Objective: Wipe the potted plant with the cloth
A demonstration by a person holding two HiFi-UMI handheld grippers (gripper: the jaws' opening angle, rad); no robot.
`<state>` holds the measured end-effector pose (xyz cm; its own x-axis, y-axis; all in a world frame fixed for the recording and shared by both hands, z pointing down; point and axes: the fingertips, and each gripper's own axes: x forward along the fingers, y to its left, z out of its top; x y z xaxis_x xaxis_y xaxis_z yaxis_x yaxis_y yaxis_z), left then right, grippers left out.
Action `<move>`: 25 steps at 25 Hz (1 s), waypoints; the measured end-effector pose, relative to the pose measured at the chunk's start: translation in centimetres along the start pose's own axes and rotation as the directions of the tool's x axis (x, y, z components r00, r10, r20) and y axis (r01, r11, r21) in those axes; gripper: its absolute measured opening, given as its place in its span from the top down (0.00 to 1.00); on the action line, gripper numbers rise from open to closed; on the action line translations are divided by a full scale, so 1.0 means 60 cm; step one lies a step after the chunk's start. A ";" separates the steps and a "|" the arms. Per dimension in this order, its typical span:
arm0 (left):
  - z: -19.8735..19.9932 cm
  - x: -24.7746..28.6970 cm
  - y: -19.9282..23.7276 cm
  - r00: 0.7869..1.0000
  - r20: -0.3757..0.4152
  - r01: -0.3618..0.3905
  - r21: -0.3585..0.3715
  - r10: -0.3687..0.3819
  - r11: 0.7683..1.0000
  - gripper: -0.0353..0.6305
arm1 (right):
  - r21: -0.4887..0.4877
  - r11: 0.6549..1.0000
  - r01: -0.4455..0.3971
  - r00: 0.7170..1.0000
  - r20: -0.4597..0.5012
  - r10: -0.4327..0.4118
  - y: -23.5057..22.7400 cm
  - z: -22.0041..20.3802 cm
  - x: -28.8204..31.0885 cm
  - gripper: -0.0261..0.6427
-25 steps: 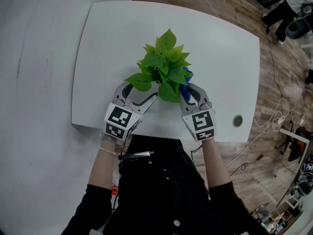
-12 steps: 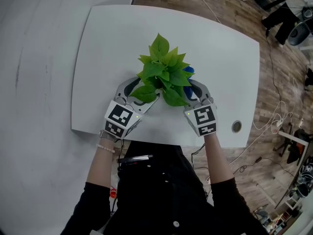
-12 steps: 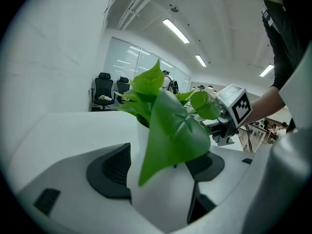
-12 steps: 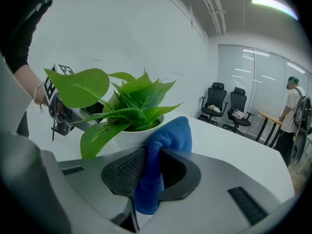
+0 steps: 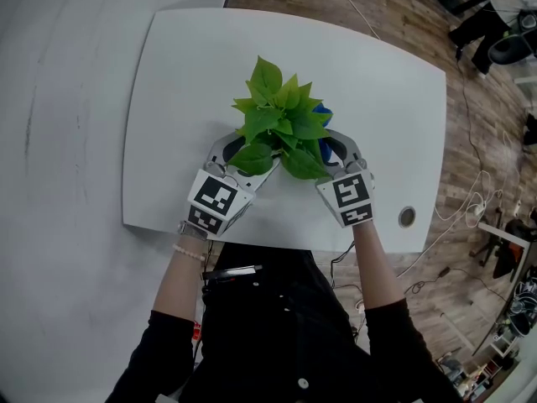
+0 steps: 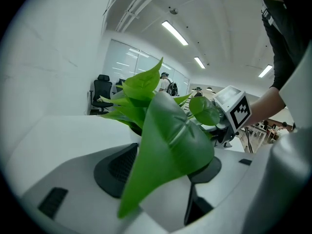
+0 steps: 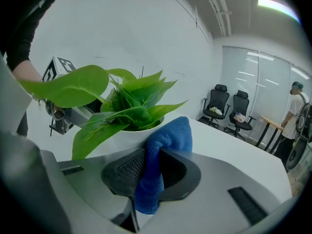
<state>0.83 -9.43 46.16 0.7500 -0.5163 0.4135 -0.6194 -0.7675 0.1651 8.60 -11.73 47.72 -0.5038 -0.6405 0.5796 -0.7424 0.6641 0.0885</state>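
- While the left gripper has just been drawing its jaws in, they stand well apart. One large leaf of the potted plant hangs between the pads, and neither pad is pressing on it.
- The right gripper has its jaws closed on a blue cloth. The cloth is pinched between the two dark pads, with a folded bulge rising above them and a short tail hanging below.
- The bulge of the cloth sits just beside the white pot, under the outer leaves on the plant's right side.
- In the head view the two grippers flank the plant, left one on its left and right one on its right, and their fingertips are hidden under the foliage.
- The plant stands upright on the white table, close to the edge nearest the person and about midway along it.
- A small round hole lies in the table near its near right corner, well apart from the plant.
- Wood floor shows beyond the table's right edge, and office chairs stand in the background of the right gripper view.
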 end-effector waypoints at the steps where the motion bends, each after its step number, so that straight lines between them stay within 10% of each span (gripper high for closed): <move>1: -0.001 0.001 0.000 1.000 0.002 -0.006 0.000 0.006 1.000 0.53 | 0.001 1.000 -0.001 1.000 -0.001 0.001 0.003 -0.003 -0.001 0.82; 25: -0.007 0.012 -0.050 1.000 -0.017 0.004 -0.027 -0.004 1.000 0.53 | 0.045 0.995 -0.094 0.995 -0.019 0.095 0.137 -0.029 -0.041 0.82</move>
<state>3.12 -7.31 46.33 0.7487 -0.5066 0.4276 -0.6225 -0.7591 0.1905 4.48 -4.01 48.40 -0.5636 -0.5672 0.6006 -0.7109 0.7033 -0.0030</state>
